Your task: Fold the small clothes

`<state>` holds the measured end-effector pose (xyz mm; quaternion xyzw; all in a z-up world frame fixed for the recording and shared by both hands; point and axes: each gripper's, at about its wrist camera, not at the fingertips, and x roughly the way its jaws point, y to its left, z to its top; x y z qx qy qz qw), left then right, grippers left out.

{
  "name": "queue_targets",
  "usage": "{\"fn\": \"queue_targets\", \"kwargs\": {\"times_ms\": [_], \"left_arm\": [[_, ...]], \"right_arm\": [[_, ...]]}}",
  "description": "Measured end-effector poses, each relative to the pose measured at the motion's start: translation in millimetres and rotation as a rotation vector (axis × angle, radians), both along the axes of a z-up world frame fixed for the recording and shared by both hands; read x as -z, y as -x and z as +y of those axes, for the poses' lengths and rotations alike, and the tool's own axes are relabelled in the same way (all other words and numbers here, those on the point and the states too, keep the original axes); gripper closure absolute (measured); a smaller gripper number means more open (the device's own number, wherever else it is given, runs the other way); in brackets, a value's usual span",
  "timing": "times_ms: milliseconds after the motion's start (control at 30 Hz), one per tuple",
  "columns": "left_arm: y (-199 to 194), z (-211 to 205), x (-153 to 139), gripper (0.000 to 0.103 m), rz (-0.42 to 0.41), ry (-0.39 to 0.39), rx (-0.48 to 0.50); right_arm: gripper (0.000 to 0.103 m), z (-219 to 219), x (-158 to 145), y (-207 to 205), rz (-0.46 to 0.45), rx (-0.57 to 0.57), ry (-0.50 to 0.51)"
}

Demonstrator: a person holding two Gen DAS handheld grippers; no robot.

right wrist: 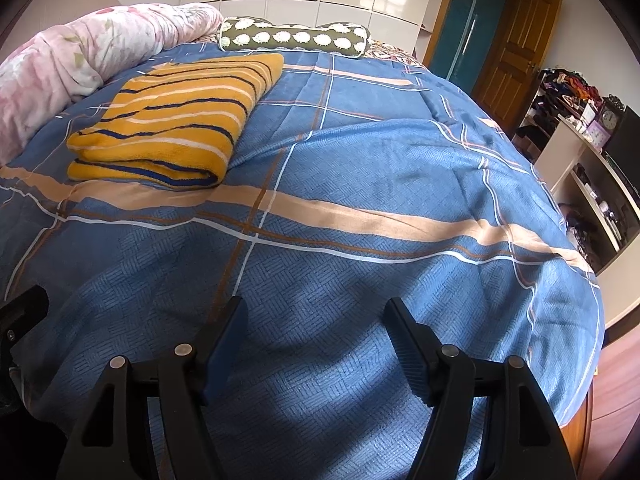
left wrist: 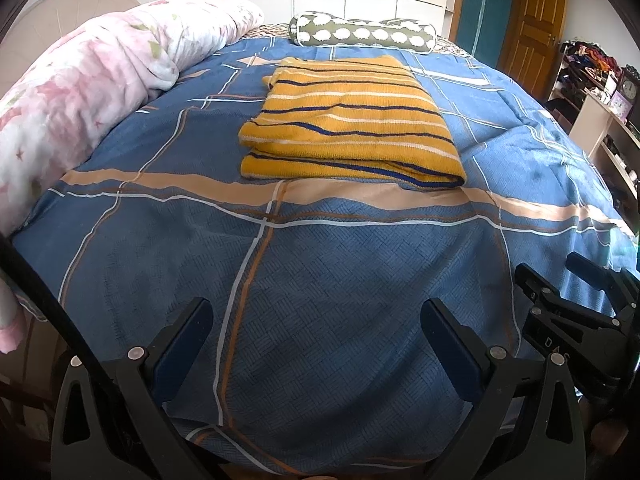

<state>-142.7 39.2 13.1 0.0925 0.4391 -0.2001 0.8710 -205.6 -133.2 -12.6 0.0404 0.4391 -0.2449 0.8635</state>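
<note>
A yellow garment with dark blue and white stripes (left wrist: 348, 120) lies folded into a neat rectangle on the blue plaid bedspread (left wrist: 320, 300). It shows at the upper left in the right wrist view (right wrist: 172, 120). My left gripper (left wrist: 316, 312) is open and empty, held over the near part of the bed, well short of the garment. My right gripper (right wrist: 316, 312) is open and empty, also near the bed's front edge, to the right of the garment. The right gripper's body shows at the right edge of the left wrist view (left wrist: 576, 312).
A pink floral duvet (left wrist: 80, 92) is rolled along the left side of the bed. A green bolster with white sheep (left wrist: 360, 34) lies at the head. A white shelf unit with a clock (right wrist: 592, 152) stands to the right, a wooden door (right wrist: 508, 68) behind.
</note>
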Motion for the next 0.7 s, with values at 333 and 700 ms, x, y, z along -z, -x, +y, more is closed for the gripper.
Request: {"fn": "queue_targets", "kwargs": {"times_ms": [333, 700], "left_arm": [[-1.5, -0.5, 3.0, 0.000, 0.009, -0.001, 0.004], [-2.4, 0.1, 6.4, 0.000, 0.014, -0.006, -0.004]], "right_arm": [[0.027, 1.1, 0.3, -0.9, 0.001, 0.003, 0.003], [0.025, -0.5, 2.7, -1.3, 0.007, 0.006, 0.004]]}}
